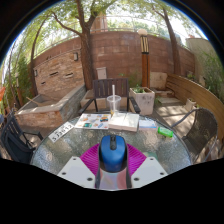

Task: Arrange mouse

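Note:
A blue computer mouse (pixel 112 151) sits between my two fingers, its front end pointing ahead over a round glass table (pixel 60 150). My gripper (pixel 112 160) is shut on the mouse: the magenta pads (pixel 92 157) press against both its sides. The mouse appears held just above the table top. The rear of the mouse is hidden by the gripper body.
Beyond the fingers on the table lie papers and booklets (pixel 95 121), a white box (pixel 125 121), a clear cup (pixel 114 103) and a green item (pixel 165 132). Chairs, a brick wall, trees and planters stand behind.

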Demonstrator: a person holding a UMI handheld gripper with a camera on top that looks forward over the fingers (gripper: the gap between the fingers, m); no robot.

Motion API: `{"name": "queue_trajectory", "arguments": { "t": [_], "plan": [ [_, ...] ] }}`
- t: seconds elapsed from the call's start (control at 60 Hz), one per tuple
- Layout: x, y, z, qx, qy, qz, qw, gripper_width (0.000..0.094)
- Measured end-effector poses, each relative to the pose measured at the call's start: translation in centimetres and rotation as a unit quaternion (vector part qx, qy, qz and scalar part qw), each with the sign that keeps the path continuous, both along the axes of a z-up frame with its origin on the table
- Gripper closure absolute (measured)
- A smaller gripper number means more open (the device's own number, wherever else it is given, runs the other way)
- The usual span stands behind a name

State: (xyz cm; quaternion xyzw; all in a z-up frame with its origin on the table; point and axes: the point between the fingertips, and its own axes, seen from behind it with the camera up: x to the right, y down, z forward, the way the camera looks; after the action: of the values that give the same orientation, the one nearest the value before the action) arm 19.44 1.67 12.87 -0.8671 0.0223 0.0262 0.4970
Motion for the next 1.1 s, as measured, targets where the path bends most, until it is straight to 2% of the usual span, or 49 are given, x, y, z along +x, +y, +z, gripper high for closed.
{"name": "queue_trajectory", "arguments": {
  "t": [0.1, 0.2, 0.283, 0.317, 0.383, 0.4, 0.45, 0.767, 0.933, 1.1],
  "plan": [
    [3.2, -2.0, -7.5, -0.057, -0.024, 0.005, 0.998, 0.0585],
    [3.9, -3.5, -12.0, -0.093, -0.016, 0.008, 0.996, 0.0507],
    [4.2, -4.4, -13.6, -0.116, -0.014, 0.014, 0.993, 0.0417],
    [4.3, -4.5, -12.7, -0.113, -0.020, 0.007, 0.993, 0.0350],
    [4.3, -4.8, -11.1, -0.094, -0.025, 0.006, 0.995, 0.0105],
    [4.2, -5.0, -10.6, -0.090, -0.025, 0.005, 0.996, 0.0068],
    [4.0, -5.8, -9.0, -0.083, -0.026, 0.004, 0.996, 0.0096],
    [1.4, -16.8, 2.7, -0.039, -0.059, -0.017, 0.997, 0.0084],
    [-0.2, -24.2, 6.5, -0.026, -0.071, -0.027, 0.997, 0.0083],
    [-1.5, -28.9, 8.5, -0.017, -0.081, -0.026, 0.996, 0.0085]
  ]
}}
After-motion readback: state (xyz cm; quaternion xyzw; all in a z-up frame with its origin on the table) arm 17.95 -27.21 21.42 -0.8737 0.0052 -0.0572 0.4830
